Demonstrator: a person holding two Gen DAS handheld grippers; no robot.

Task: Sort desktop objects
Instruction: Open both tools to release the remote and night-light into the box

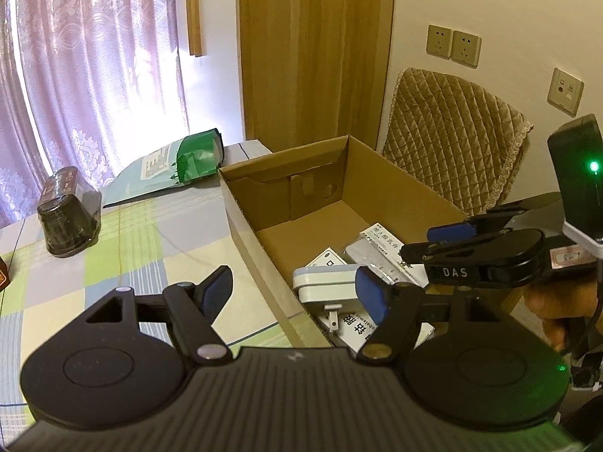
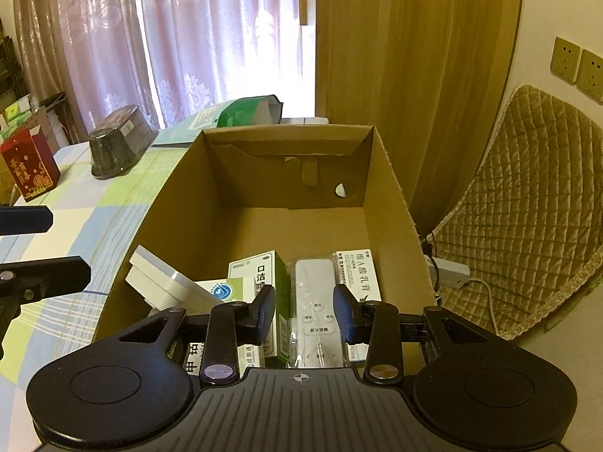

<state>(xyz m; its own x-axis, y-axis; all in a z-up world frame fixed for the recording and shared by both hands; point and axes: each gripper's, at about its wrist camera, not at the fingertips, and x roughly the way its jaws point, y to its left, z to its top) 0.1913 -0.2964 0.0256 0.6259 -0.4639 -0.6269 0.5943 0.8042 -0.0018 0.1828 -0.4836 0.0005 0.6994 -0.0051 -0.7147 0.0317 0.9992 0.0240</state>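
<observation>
Right gripper (image 2: pixel 303 316) with jaws parted and empty above the cardboard box (image 2: pixel 395 203), white remote (image 2: pixel 316 312) straight below between its fingers, green medicine box (image 2: pixel 273 275) just left, white adapter (image 2: pixel 166 282) farther left against the box wall

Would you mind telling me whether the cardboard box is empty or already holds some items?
Partly filled. The cardboard box holds a white remote, medicine cartons and a white plug adapter at its near end; the far floor is bare.

The claw's frame hides the remote control's (image 2: pixel 316 312) near end — box labels half-covered.
</observation>
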